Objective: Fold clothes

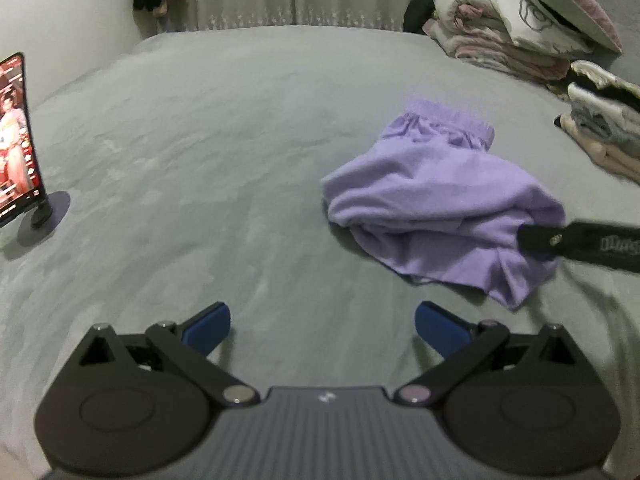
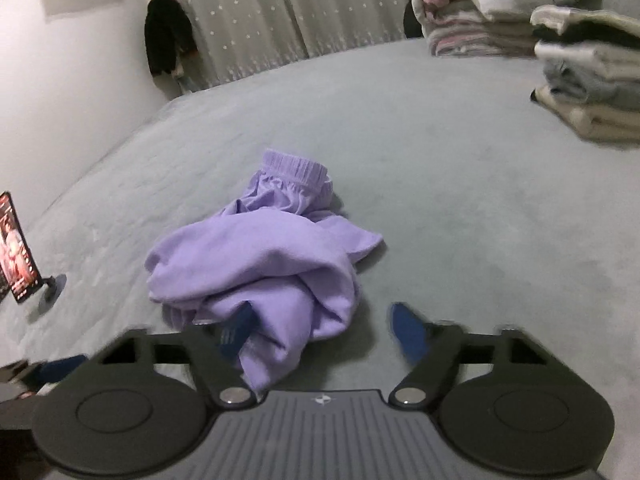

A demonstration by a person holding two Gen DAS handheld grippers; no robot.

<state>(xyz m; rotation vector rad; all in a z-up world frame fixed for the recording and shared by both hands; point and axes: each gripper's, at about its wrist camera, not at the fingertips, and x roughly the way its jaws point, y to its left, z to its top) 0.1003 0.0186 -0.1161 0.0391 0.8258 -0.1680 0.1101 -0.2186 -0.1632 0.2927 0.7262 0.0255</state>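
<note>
A pair of purple shorts (image 2: pixel 264 264) lies crumpled on the grey bed (image 1: pixel 200 152), its gathered waistband (image 2: pixel 298 168) turned toward the curtain (image 2: pixel 248 8) at the far end. From the left wrist camera the shorts (image 1: pixel 436 196) sit at about two o'clock, well ahead and to the side of the left gripper (image 1: pixel 322 328), which hovers over bare bedspread with its blue pads spread wide and nothing between them. The right gripper (image 2: pixel 324 330) is at the near edge of the heap, fingers also parted: its left pad (image 2: pixel 236 328) is tucked against or under a fold of purple cloth, the right pad (image 2: pixel 408 330) stands clear over the bedspread, and a hanging flap of the shorts droops down between them toward the gripper body. The pads are not pinched together, though whether the left one bears on the cloth I cannot tell. In the left view the right gripper's black finger (image 1: pixel 580 236) reaches in from three o'clock and meets the shorts' near corner. A phone (image 1: pixel 14 136) on a round stand glows at nine o'clock. Folded clothes (image 2: pixel 592 80) are stacked at two o'clock, with bundled bedding (image 1: pixel 516 20) beyond at one o'clock. Something dark (image 2: pixel 166 40) hangs on the wall at eleven o'clock.
</note>
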